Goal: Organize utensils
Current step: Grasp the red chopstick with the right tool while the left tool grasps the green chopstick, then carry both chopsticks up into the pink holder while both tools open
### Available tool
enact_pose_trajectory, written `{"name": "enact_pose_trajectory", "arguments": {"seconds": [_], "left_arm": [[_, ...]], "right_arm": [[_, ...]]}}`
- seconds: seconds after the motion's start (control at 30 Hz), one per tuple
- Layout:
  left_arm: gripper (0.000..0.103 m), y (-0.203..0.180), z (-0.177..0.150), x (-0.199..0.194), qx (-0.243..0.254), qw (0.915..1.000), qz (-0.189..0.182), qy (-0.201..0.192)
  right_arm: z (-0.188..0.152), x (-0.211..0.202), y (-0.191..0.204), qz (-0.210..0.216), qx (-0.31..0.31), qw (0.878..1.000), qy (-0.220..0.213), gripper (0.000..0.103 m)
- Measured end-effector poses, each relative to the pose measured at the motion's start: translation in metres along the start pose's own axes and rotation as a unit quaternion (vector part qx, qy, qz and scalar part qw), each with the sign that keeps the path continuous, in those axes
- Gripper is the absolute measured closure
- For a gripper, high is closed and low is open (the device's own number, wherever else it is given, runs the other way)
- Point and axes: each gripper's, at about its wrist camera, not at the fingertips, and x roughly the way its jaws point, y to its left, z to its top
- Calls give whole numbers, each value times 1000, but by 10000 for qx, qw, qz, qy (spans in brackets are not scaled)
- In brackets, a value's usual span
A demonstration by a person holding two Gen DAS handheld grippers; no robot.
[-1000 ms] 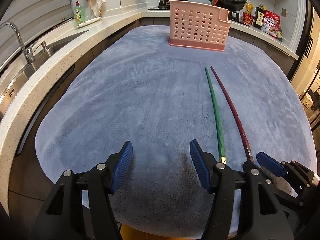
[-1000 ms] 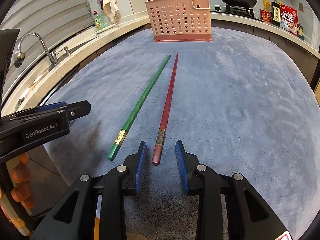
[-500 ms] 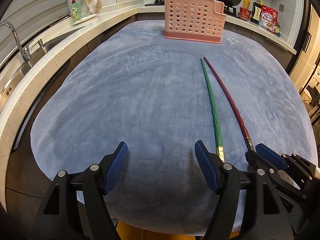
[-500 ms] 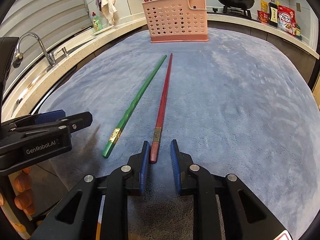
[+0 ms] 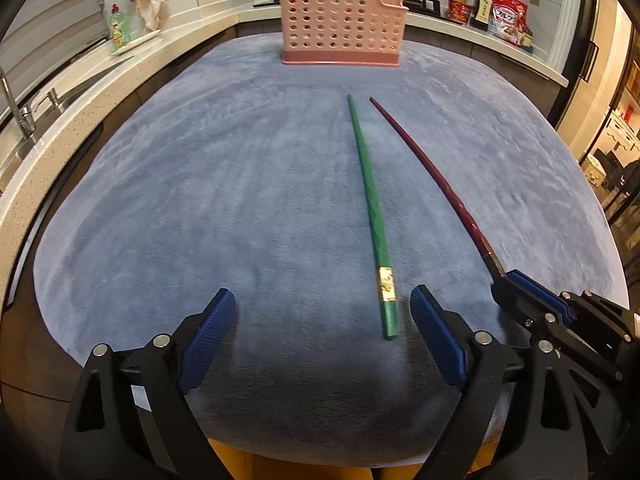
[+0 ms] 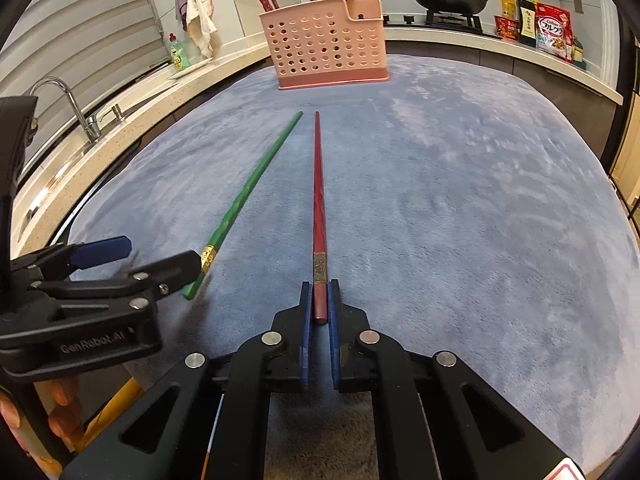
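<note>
A: Two chopsticks lie on our blue cloth [image 5: 200, 184], handle ends toward us, tips toward the pink holder [image 5: 340, 20] at the far edge. Starting at the left: our left gripper [image 5: 320, 336] hangs low over the near edge, jaws wide and opening further. The green chopstick [image 5: 370, 200] has its butt end between the blue pads, close to the right one, touching neither.

B: Agreed, nothing held there. Next over, the red chopstick [image 6: 319, 200] lies just beside the green, the two nearly parallel and apart. Our right gripper [image 6: 319, 304] is clamped on the red butt end, pads pressed to both sides; the rest of the stick rests flat on the cloth.

A: Risks, as we judge them. The right grip sits at the very end of a long thin stick, so on lifting the tip may droop or swivel between the pads.

B: And the plush cloth could snag the tip if we drag rather than lift. On the left, the green stick is off-centre in the jaws; closing now may push it sideways instead of pinching it.

A: The holder already has sticks standing in it. A swinging tip could catch its rim.
</note>
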Motion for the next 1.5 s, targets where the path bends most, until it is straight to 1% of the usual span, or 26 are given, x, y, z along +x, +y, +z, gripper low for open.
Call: {"name": "enact_pose_trajectory", "arguments": {"seconds": [0.07, 0.13, 0.17, 0.2, 0.23, 0.27, 0.33, 0.37, 0.43, 0.47, 0.5, 0.53, 0.57, 0.6, 0.63, 0.67, 0.7, 0.93, 1.07, 1.3, 1.5], "left_arm": [[18, -5, -1, 3, 46, 10000, -11, 10], [23, -8, -2, 6, 78, 10000, 1, 21], [23, -9, -2, 8, 86, 10000, 20, 12], [27, -10, -2, 8, 91, 9999, 55, -22], [33, -11, -2, 8, 110, 9999, 50, -57], [34, -12, -2, 8, 139, 9999, 49, -56], [43, -13, -1, 8, 173, 9998, 9, -55], [45, -14, -1, 7, 195, 9998, -20, -52], [56, -15, -1, 6, 230, 9997, -49, -53], [59, -15, -1, 6, 239, 9997, -64, -52], [66, -16, -1, 5, 252, 9996, -80, -55], [75, -17, -1, 5, 260, 9996, -102, -58], [79, -17, -1, 4, 261, 9996, -134, -53], [86, -18, -1, 4, 257, 9995, -167, -47], [91, -18, -1, 4, 251, 9995, -204, -39], [93, -18, -1, 4, 239, 9994, -239, -28], [97, -18, -1, 3, 231, 9994, -269, -17], [96, -15, 0, 1, 120, 9989, -435, 112], [96, -12, 1, -4, 69, 9985, -504, 178], [96, -8, 10, -24, -25, 9982, -597, 41], [96, 1, 28, -48, -176, 9970, -715, -228]], "right_arm": [[-2, -1, -3, 12, 51, 10000, 7, 96], [-4, -2, -5, 34, 90, 10000, 8, 96], [-4, -2, -5, 40, 94, 9999, 8, 96], [-4, -2, -5, 42, 95, 9999, 7, 96], [-4, -2, -5, 40, 93, 9999, 7, 96], [-4, -2, -6, 41, 92, 9999, 8, 96], [-4, -2, -6, 49, 97, 9999, 7, 96], [-4, -2, -6, 50, 100, 9999, 7, 96], [-5, -2, -5, 49, 100, 9999, 6, 96], [-5, -2, -5, 45, 97, 9999, 5, 96], [-5, -2, -5, 46, 99, 9999, 4, 96], [-5, -2, -5, 45, 100, 9999, 5, 96], [-5, -2, -5, 44, 99, 9999, 5, 96], [-5, -2, -5, 43, 97, 9999, 6, 96], [-5, -2, -5, 44, 99, 9999, 5, 96], [-5, -2, -5, 45, 100, 9999, 7, 96], [-5, -2, -5, 47, 101, 9999, 7, 96], [-5, -4, -6, 95, 154, 9998, 8, 96], [-2, -12, -10, 162, 247, 9996, -43, 96], [14, -34, -13, 294, 375, 9985, -282, 96], [38, -62, -14, 373, 366, 9963, -680, 95]]}}
